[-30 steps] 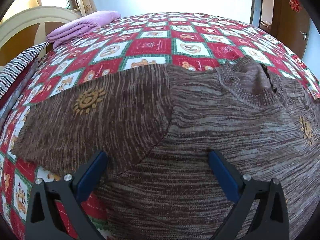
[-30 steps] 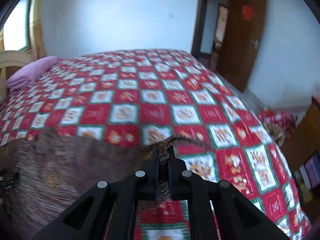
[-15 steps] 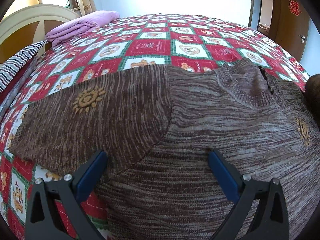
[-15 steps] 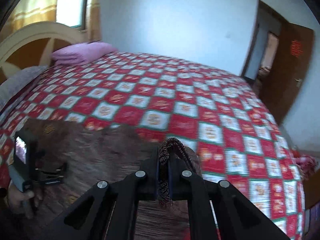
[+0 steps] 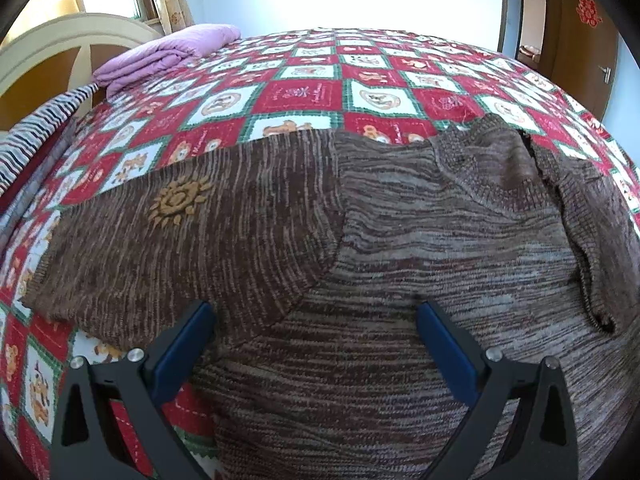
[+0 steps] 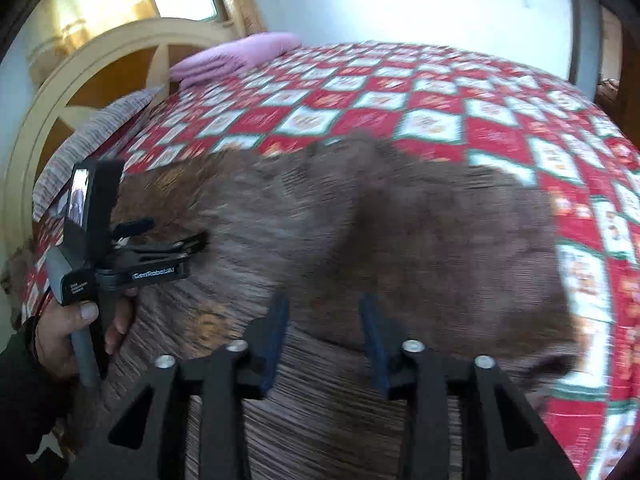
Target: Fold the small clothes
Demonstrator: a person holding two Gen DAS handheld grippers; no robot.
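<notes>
sweater (image 5: 400,248): brown knit, lying flat on the bed (image 5: 304,92) near its front edge, on top of the red-and-white checked quilt. This is the thing to fold.

left wrist view, progress: one sleeve (image 5: 168,248) is spread out sideways, not folded at all, with a little sun motif (image 5: 178,206) on it. At the far right a second layer of knit, probably the other sleeve (image 5: 588,236), sits on top of the body just past the collar (image 5: 484,164). So I'd call it one sleeve in, the rest to go: other sleeve, then the body fold.

left wrist view, left gripper (image 5: 316,336): jaws spread wide, nothing between them, hovering low over the sweater near the armpit seam.

left wrist view, extras: sharp picture, so you get the knit detail, a folded purple blanket (image 5: 168,54) by the headboard, and a door (image 5: 580,32) on the right.

right wrist view, right gripper (image 6: 324,332): jaws partly apart with no cloth in them, above the sweater's lower middle.

right wrist view, what only it shows: the person's left hand (image 6: 76,332) holding the other tool at the left side, plus the quilt past the sweater's right edge. It's badly smeared though, so I can't confirm the folded sleeve or any creases from here.

what's left, my guess: most of the job.
</notes>
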